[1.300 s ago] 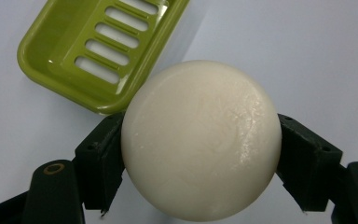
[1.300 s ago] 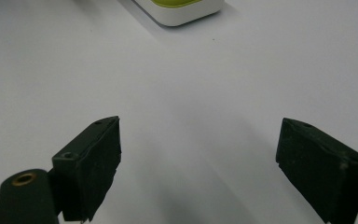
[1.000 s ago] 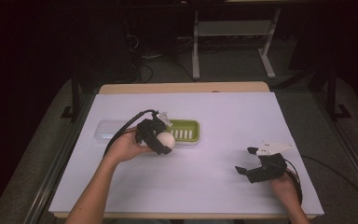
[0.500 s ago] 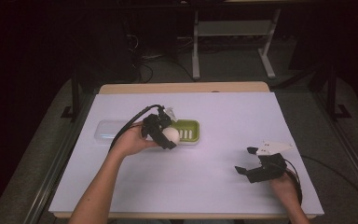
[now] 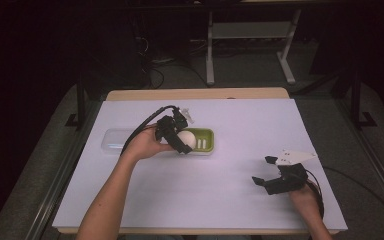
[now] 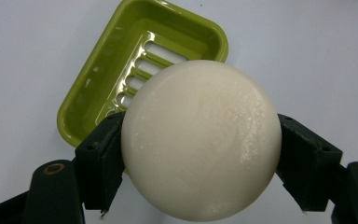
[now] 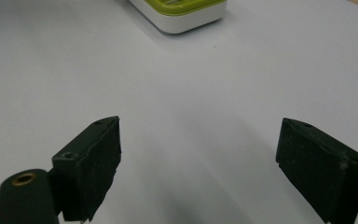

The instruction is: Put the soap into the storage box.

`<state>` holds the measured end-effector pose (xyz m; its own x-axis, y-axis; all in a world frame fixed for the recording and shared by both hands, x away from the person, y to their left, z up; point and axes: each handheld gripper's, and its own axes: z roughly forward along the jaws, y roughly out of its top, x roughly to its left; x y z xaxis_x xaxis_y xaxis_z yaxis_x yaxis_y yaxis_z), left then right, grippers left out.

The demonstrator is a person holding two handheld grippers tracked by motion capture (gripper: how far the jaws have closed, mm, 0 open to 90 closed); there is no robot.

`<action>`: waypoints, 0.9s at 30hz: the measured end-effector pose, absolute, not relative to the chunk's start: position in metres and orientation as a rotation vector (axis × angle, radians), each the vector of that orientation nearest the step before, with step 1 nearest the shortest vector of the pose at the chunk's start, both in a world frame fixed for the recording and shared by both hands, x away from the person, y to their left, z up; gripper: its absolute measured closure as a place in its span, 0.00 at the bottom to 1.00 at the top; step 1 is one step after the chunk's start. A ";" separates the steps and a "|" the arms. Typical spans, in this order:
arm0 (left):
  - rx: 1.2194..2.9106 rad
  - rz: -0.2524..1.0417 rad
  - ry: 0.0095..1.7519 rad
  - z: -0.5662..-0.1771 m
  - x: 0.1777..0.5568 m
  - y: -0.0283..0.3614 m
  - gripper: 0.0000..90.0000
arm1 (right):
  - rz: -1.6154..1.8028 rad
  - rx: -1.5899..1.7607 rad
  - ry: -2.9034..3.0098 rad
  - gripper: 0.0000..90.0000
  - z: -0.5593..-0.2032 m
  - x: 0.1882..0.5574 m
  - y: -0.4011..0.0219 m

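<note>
Left gripper (image 5: 181,138) at frame centre-left, jaws clamped on the round white soap (image 6: 200,140) from both sides. Soap held above the green soap dish (image 6: 121,70) (slotted floor visible, dish at upper left of the left gripper view). Clear lid (image 5: 115,140) lies just left of the dish. Right gripper (image 5: 265,172) at lower right, jaws spread wide over the bare white table (image 5: 230,190), holding nothing.
</note>
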<state>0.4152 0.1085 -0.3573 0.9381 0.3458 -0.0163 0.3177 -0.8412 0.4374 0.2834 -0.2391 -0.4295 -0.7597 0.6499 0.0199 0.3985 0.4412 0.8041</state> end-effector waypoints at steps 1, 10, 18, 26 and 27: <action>2.648 0.084 0.484 -0.357 0.416 0.107 0.28 | 1.224 0.901 2.405 0.15 -0.430 0.283 -0.239; 2.659 0.095 0.459 -0.347 0.426 0.095 0.28 | 1.225 0.895 2.402 0.15 -0.429 0.282 -0.240; 2.655 0.096 0.458 -0.344 0.434 0.089 0.28 | 1.232 0.900 2.399 0.15 -0.428 0.282 -0.240; 2.658 0.074 0.492 -0.352 0.444 0.087 0.28 | 1.232 0.895 2.401 0.15 -0.428 0.282 -0.240; 2.662 0.074 0.490 -0.353 0.446 0.087 0.28 | 1.234 0.897 2.400 0.15 -0.428 0.282 -0.240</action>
